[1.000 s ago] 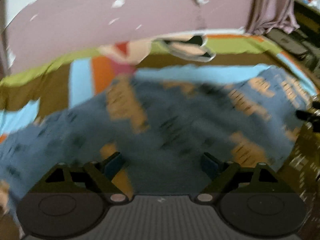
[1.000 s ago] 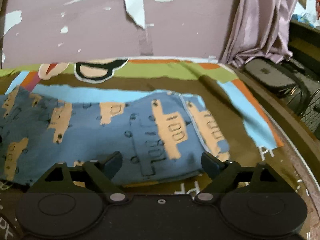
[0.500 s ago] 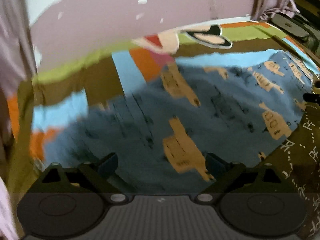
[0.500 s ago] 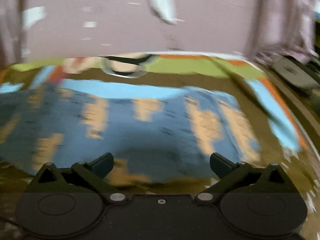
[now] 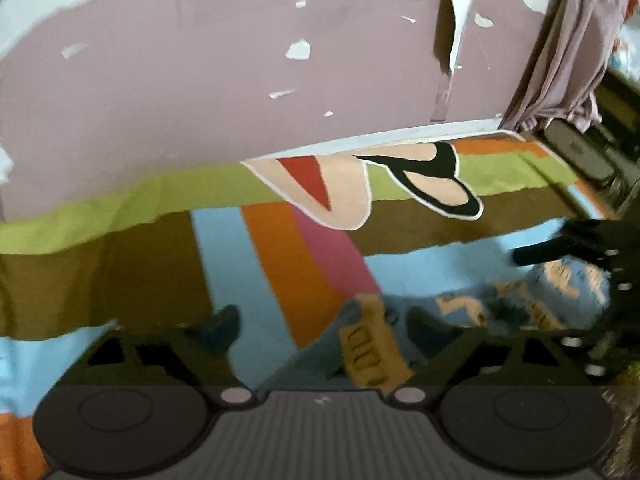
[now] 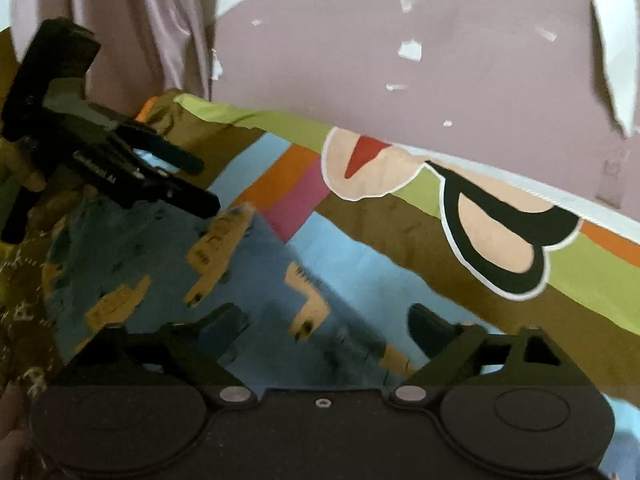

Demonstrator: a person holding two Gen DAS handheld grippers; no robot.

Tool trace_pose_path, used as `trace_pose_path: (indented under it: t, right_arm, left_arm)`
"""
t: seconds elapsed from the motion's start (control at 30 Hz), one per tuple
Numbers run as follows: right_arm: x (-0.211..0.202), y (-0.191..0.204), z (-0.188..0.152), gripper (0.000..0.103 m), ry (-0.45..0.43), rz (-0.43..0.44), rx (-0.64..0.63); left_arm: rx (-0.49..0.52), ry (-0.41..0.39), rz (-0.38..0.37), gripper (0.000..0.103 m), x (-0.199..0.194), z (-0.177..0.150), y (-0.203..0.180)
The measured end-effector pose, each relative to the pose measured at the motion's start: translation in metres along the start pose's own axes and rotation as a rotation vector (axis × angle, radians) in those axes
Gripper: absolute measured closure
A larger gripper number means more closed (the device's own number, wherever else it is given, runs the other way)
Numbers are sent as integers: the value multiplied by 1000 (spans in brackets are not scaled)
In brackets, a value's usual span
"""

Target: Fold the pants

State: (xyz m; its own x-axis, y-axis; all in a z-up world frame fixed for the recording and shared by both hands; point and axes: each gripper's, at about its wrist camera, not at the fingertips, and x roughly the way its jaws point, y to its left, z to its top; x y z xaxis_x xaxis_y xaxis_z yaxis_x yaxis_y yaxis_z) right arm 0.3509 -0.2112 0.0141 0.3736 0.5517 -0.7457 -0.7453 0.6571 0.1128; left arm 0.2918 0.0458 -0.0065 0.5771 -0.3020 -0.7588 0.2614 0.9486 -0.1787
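Blue pants [image 6: 168, 272] on striped bedspread [image 5: 224, 248], left tool [image 5: 320, 334] and right tool [image 6: 328, 326] wide, jaws just narrowing

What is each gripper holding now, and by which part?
Nothing. The left gripper and right gripper stand open over the pants, having just been closing.

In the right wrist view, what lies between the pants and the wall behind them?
Only the striped, cartoon-printed bedsheet lies between the blue pants and the mauve wall; nothing else rests there. The left wrist view shows the same.
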Motion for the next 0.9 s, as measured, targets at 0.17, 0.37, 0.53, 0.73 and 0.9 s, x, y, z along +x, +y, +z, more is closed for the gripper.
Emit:
trace_pose_path:
  t: [0.17, 0.37, 0.53, 0.73, 0.9]
  right_arm:
    - [27, -17, 9, 32, 61, 96, 44]
    - [28, -10, 6, 91, 60, 97, -10]
    - [13, 2, 7, 97, 2, 44, -83]
    - [32, 10, 6, 95, 17, -46, -103]
    - [20, 11, 2, 55, -26, -170, -133]
  left_arm:
    - [24, 79, -68, 50, 24, 2, 0]
    - [65, 98, -30, 94, 30, -3, -12]
    - [87, 15, 16, 96, 6, -1, -23]
    - [118, 21, 101, 95, 18, -2, -28]
    - [72, 13, 153, 73, 19, -10, -23]
